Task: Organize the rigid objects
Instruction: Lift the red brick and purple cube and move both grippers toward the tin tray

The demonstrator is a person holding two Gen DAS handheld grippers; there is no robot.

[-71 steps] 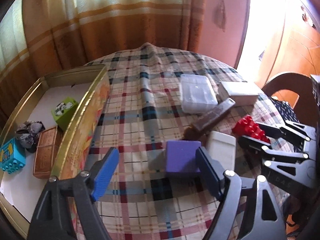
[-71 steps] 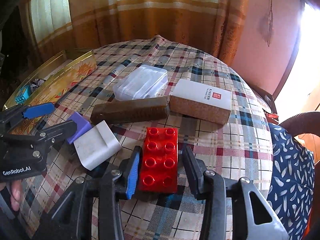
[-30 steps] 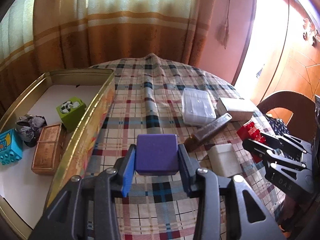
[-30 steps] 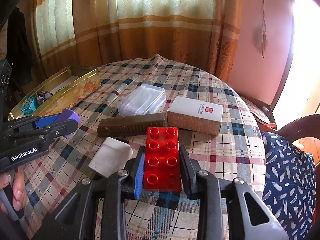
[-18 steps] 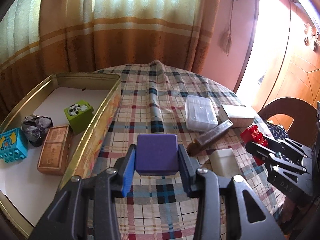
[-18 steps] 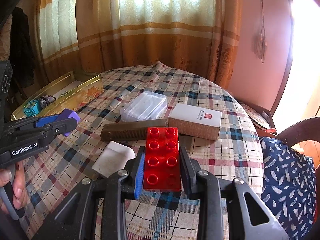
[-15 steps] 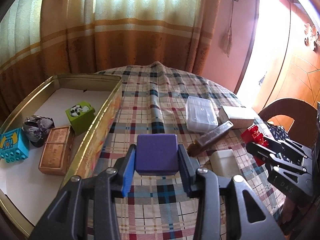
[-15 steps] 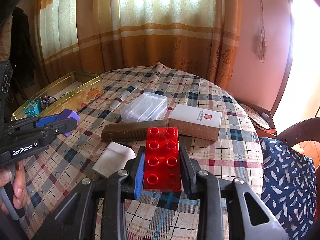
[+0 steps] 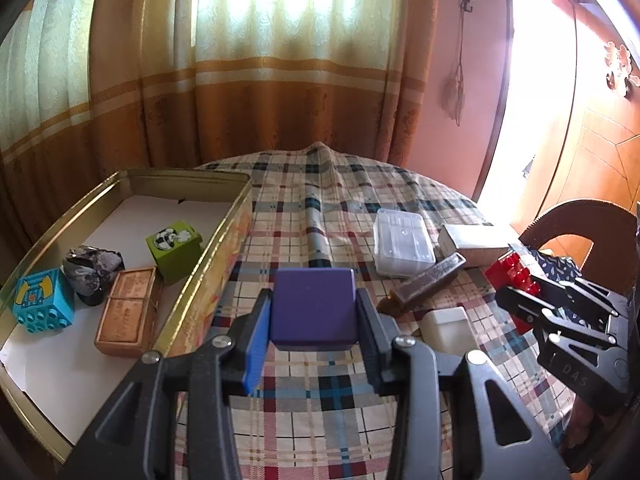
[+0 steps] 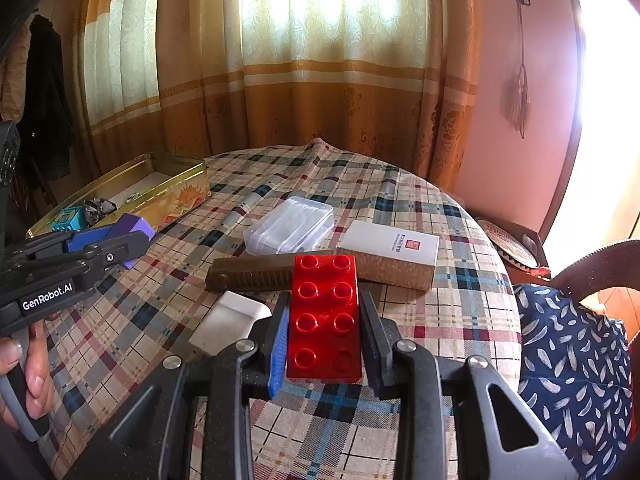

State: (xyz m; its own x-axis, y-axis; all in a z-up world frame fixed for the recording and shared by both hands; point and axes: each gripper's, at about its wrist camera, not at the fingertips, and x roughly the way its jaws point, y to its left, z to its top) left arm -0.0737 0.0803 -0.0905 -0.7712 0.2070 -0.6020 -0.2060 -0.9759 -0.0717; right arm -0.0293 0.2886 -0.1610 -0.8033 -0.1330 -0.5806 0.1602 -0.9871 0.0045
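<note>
Purple and square, the smooth plastic block (image 9: 313, 307) sits squeezed tight between the two pads of my left gripper (image 9: 314, 338). I hold it up in the air above the checked cloth on the round table (image 9: 320, 408), just beside the long side wall of the shiny gold metal tin (image 9: 208, 268).

My right gripper (image 10: 325, 338) is clamped on the red plastic brick with eight round studs (image 10: 325, 316). It is lifted too, near the table's right edge.

Inside the tin, on its white floor, there is a blue toy cube (image 9: 42, 306) in the near left corner, a crumpled grey lump (image 9: 92, 266) next to it, a flat brown woven box (image 9: 126, 312), and a green cube with a black and white picture (image 9: 174, 250) farther back.

On the cloth lie a clear plastic case with a lid (image 10: 289, 230), a white box with brown sides (image 10: 390, 254), a long dark brown bar (image 10: 256, 274) touching that box, and a small white block (image 10: 230, 322) nearest to me.

A person's fingers (image 10: 34, 376) wrap the left handle.
</note>
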